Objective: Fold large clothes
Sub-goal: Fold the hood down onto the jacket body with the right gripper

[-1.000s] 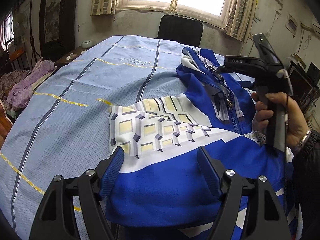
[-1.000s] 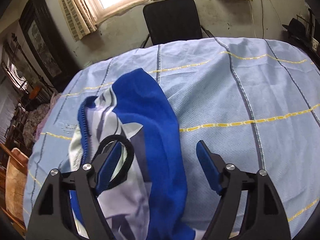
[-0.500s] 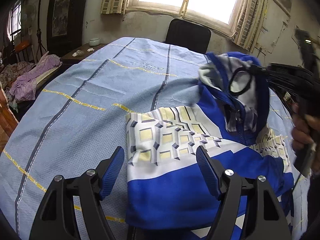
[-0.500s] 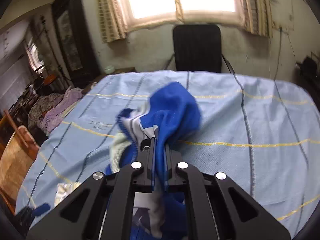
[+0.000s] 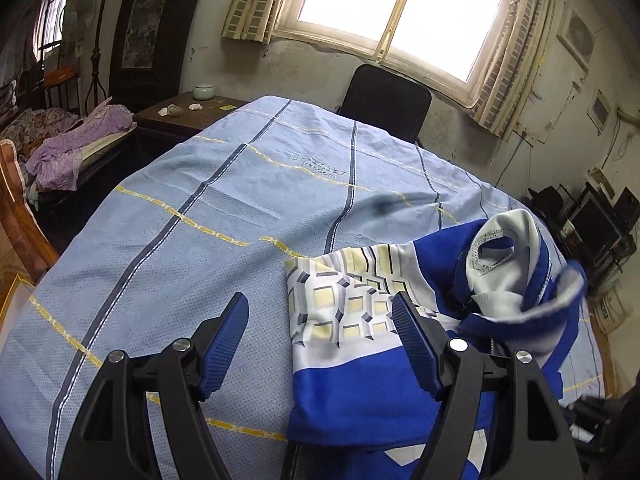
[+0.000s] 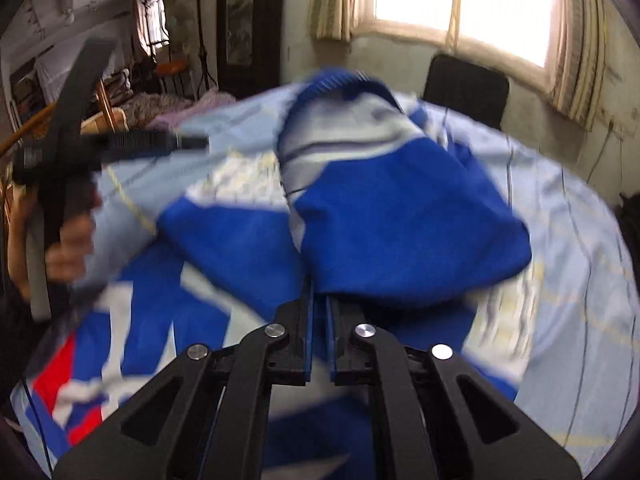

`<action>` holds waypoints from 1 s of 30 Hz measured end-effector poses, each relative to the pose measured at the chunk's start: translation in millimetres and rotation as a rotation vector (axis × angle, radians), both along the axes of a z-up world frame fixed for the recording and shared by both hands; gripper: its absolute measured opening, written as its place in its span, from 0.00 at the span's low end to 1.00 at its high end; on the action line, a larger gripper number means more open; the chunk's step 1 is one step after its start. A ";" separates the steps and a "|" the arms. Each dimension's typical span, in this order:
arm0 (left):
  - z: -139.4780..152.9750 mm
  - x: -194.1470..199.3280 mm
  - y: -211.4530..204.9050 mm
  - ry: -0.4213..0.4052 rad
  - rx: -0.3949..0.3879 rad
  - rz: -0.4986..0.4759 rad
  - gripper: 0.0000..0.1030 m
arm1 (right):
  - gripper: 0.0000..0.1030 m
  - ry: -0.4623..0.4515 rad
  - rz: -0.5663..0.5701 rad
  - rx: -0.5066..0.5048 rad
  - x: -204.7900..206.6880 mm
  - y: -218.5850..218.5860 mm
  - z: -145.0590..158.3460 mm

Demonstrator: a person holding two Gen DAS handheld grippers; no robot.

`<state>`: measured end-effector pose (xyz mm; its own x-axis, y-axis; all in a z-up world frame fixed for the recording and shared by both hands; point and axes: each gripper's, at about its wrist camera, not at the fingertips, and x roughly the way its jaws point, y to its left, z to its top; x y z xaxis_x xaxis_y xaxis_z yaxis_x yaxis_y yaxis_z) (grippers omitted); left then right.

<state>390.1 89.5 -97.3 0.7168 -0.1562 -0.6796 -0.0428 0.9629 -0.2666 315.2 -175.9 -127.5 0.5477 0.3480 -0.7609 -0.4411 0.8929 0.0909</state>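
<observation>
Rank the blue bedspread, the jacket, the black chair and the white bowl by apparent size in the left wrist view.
1. Blue bedspread
2. Jacket, though nearness to the camera enlarges it
3. Black chair
4. White bowl, clearly smallest

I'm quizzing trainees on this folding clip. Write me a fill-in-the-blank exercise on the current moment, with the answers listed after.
1. The right gripper is ____ on the blue jacket.
2. The left gripper is ____, with nothing between its fingers.
3. The jacket lies on a light blue bedspread crossed by thin ____ lines.
4. Behind the bed, under the window, stands a black ____.

Answers: shut; open; yellow; chair
</observation>
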 end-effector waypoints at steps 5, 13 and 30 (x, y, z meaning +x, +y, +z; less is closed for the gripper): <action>4.8 -6.1 -7.8 -0.023 0.022 -0.022 0.73 | 0.44 0.011 -0.126 0.212 -10.8 -44.9 10.6; 3.1 -8.3 -21.7 -0.029 0.064 -0.059 0.73 | 0.74 0.145 -0.417 0.550 37.4 -91.6 4.9; 19.0 -8.8 3.3 -0.031 -0.058 -0.076 0.73 | 0.09 -0.350 -0.008 -0.071 23.4 23.1 71.2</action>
<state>381.3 92.8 -78.3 0.7218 -0.2495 -0.6455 0.0387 0.9458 -0.3224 338.6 -152.9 -56.2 0.7818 0.2959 -0.5489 -0.4277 0.8950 -0.1268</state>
